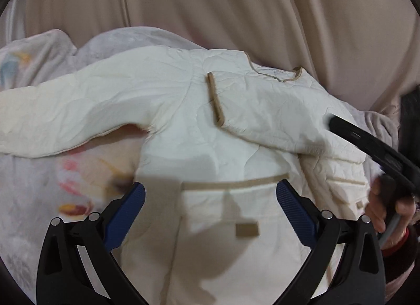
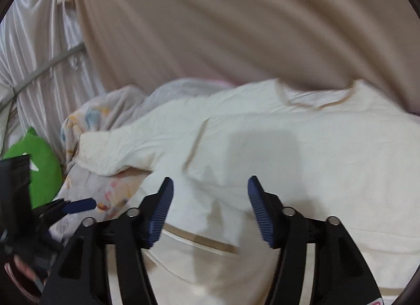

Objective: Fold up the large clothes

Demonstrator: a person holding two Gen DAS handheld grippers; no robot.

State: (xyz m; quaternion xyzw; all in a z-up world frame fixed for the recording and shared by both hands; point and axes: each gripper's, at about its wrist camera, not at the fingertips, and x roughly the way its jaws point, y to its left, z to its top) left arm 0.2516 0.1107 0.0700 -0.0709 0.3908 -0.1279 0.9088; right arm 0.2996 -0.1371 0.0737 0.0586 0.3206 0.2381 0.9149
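A cream quilted jacket with tan trim lies spread on a bed. One sleeve stretches out to the left, and the other sleeve lies folded across the chest. My left gripper hovers open over the jacket's lower front near a tan pocket edge, with nothing between its pads. In the right wrist view, my right gripper stands open above the jacket, holding nothing. Its black body shows at the right of the left wrist view, with a hand on its grip.
A pale blanket with coloured prints lies under the jacket. Beige curtains hang close behind the bed. A green cushion lies at the left, beside a grey metal rail and white drapes.
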